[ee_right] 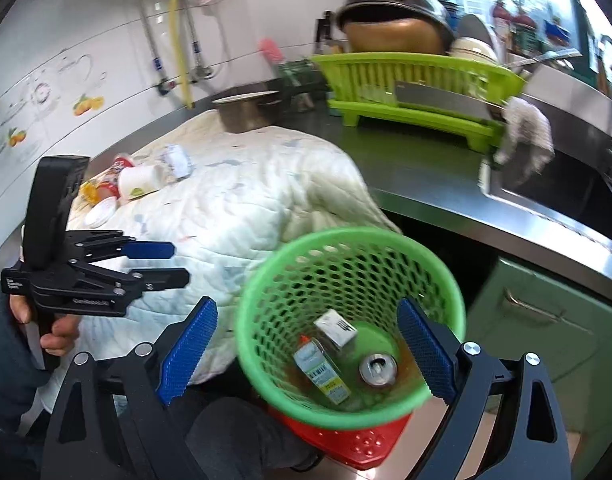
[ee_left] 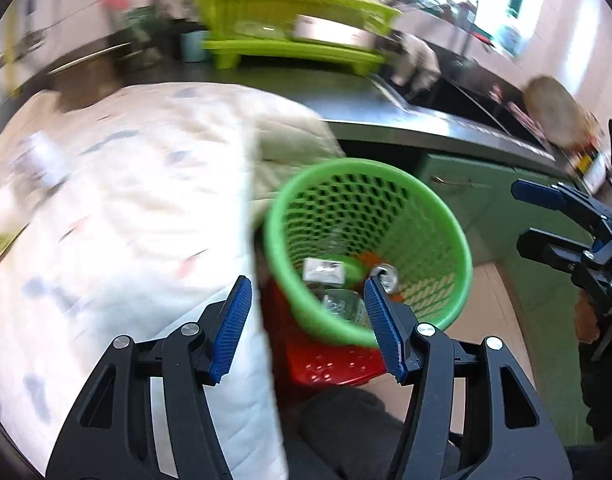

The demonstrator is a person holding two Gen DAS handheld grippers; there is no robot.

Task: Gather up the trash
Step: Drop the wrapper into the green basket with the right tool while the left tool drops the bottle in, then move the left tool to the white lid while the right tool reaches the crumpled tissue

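A green mesh bin (ee_right: 348,256) stands on a red stool (ee_right: 362,446) beside the counter. It also shows in the left wrist view (ee_left: 370,216). Inside lie a silver can (ee_right: 378,369), a white carton (ee_right: 336,328) and a small clear bottle (ee_right: 322,370). My right gripper (ee_right: 306,352) is open and empty, just above the bin's near rim. My left gripper (ee_left: 306,324) is open and empty, above the bin's left rim. Several white cups and wrappers (ee_right: 133,180) lie at the far left of a white quilted cloth (ee_right: 241,200) on the counter.
A lime dish rack (ee_right: 410,84) with a pot and bowls stands at the back of the steel counter (ee_right: 438,176). A steel pot (ee_right: 241,112) sits behind the cloth. A sink (ee_right: 566,184) lies to the right, with green cabinets (ee_right: 546,320) below.
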